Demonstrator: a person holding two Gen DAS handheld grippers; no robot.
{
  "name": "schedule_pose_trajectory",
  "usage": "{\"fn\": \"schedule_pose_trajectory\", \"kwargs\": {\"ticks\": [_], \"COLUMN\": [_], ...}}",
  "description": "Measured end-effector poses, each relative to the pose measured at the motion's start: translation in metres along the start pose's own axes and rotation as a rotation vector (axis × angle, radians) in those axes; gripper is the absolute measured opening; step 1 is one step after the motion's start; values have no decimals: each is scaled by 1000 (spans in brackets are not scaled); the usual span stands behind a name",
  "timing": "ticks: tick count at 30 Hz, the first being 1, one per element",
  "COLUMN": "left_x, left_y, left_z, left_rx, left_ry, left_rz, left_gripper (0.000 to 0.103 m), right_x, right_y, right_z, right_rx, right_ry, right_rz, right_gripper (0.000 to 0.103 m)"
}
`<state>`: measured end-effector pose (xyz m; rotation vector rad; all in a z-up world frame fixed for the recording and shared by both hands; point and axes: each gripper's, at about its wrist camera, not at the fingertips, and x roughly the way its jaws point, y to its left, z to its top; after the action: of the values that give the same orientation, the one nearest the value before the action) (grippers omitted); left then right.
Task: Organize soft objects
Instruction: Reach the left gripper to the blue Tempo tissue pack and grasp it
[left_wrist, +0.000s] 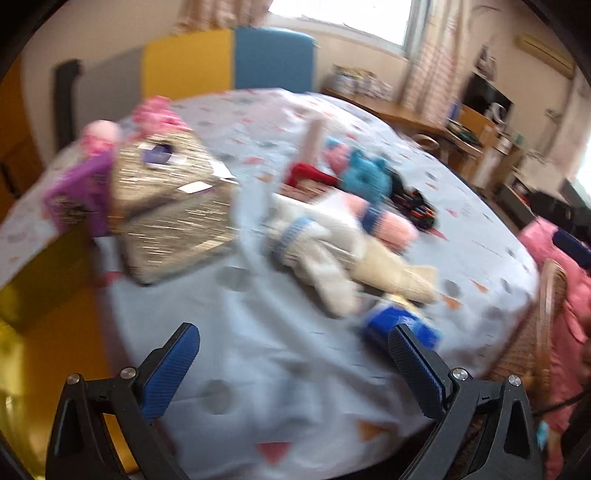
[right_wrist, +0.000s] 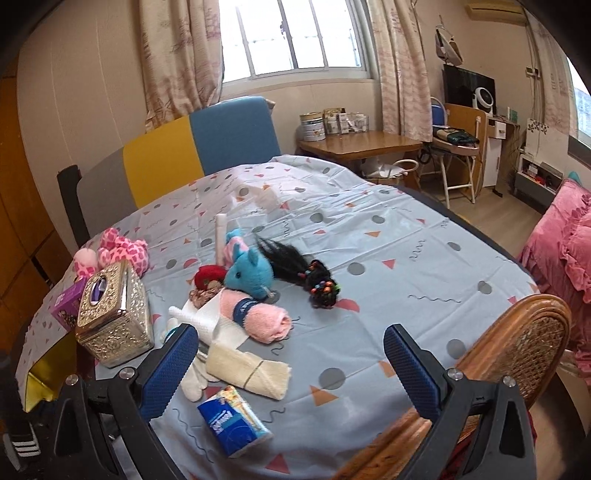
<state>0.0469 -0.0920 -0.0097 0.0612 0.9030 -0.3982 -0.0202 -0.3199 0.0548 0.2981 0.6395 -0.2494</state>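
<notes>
Left hand-held gripper (left_wrist: 293, 363): fingers wide apart, empty, over the surface's near edge; view blurred.
Right hand-held gripper (right_wrist: 291, 363): fingers wide apart, empty, above the near edge beside the chair.
Surface (right_wrist: 388, 236): round, under a blue patterned cloth.
Plush toys: two; one blue (right_wrist: 248, 271) near the centre, one pink spotted (right_wrist: 123, 251) at the far left edge.
Pink towel (right_wrist: 258, 317): one, rolled, banded, just in front of the blue plush.
Beige cloth (right_wrist: 249, 371): one roll, near the front edge, touching a white glove (right_wrist: 194, 382).
Tissue pack (right_wrist: 232, 419): one, blue, at the near edge.
Wig (right_wrist: 295, 267): one, black, with coloured beads, right of the blue plush.
Gold box (right_wrist: 114, 314): one, at the left edge, beside a purple box (right_wrist: 68, 301).
Chair (right_wrist: 517, 347): one, wicker, at the near right edge.
</notes>
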Motion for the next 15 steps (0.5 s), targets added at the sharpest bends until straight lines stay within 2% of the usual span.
{"fn": "schedule_pose_trajectory", "kwargs": {"ticks": [2,6,12,15], "left_x": [11,37,79,100], "left_y": [-17,-49,-87,-92], "left_z": [-1,2,9,6], "left_rx": [17,40,17,24], "left_ry": [37,122,213,250], "left_rz": [-47,-98,-103,-73], "left_gripper": [96,95,95,84], "right_x": [-4,-6,-7,-5], "right_y": [-8,-18,-20,-20], "right_z": [2,3,2,0], "right_rx": [11,27,15,10], "right_ry": [-9,-10,-7,1], "right_rz": [-10,-15,-2,3], "right_gripper": [102,103,103,103]}}
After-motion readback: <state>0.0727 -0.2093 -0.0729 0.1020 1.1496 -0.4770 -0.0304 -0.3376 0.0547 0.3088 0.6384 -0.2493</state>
